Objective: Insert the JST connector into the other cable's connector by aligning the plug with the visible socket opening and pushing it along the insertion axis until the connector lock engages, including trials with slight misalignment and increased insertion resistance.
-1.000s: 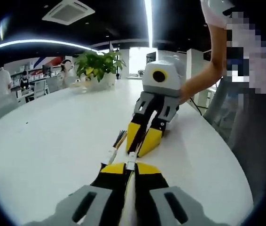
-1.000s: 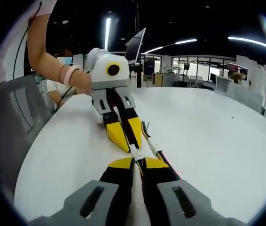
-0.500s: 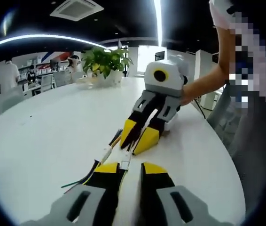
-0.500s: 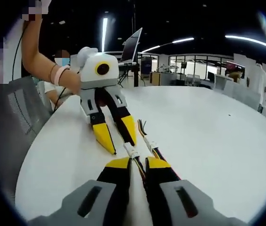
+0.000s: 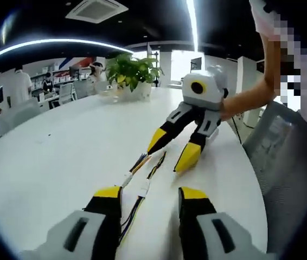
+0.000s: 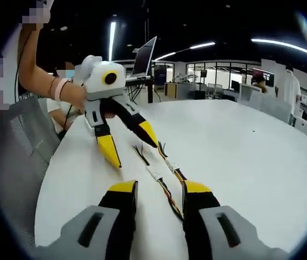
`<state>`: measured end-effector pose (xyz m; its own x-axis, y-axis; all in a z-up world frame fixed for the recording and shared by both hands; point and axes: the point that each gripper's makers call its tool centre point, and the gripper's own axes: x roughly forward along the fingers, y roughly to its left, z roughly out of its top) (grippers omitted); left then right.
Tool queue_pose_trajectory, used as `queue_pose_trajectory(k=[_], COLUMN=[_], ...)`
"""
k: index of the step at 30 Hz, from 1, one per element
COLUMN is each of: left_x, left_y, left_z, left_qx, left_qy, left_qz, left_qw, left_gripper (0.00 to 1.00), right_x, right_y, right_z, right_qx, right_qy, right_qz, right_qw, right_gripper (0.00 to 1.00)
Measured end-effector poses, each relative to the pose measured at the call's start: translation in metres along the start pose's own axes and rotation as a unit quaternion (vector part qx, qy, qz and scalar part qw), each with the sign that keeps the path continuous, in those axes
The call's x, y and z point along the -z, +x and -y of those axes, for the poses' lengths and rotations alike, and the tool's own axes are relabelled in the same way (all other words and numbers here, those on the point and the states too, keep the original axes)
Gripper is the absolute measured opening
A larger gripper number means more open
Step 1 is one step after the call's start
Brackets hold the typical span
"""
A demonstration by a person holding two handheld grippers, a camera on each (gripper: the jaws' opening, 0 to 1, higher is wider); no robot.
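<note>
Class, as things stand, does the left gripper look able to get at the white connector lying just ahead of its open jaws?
Probably yes: the left gripper is open, and the white connector lies on bare table with nothing between.

2 cables [image 5: 142, 187], 2 grippers [image 5: 149, 196], 1 plant [image 5: 130, 69], 1 table [image 5: 56, 146]

Both grippers [image 5: 148, 196] [image 6: 159, 188] agape (fingers apart)

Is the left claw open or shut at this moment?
Open. The left claw has its yellow tips spread apart, and the cables lie free on the table between them.
</note>
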<state>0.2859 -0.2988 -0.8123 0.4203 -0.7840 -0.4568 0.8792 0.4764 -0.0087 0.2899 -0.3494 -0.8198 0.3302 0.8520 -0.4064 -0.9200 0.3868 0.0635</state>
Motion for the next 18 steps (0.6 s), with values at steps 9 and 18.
queue_pose_trajectory(k=[9,18], left_x=[-0.015,-0.024], left_y=[-0.021,-0.044], left_z=[0.001,0.008], left_qx=[-0.035,-0.072], left_qy=[-0.017,-0.034], left_qz=[0.013,0.025], left_qw=[0.9992,0.9965], left_gripper=[0.56,0.75], right_x=[-0.013,-0.015], right_y=[-0.017,-0.029], right_z=[-0.001,-0.007], right_qx=[0.014,0.037], right_qy=[0.072,0.098], right_qz=[0.022,0.003], right_qw=[0.997,0.9945], right_gripper=[0.56,0.75])
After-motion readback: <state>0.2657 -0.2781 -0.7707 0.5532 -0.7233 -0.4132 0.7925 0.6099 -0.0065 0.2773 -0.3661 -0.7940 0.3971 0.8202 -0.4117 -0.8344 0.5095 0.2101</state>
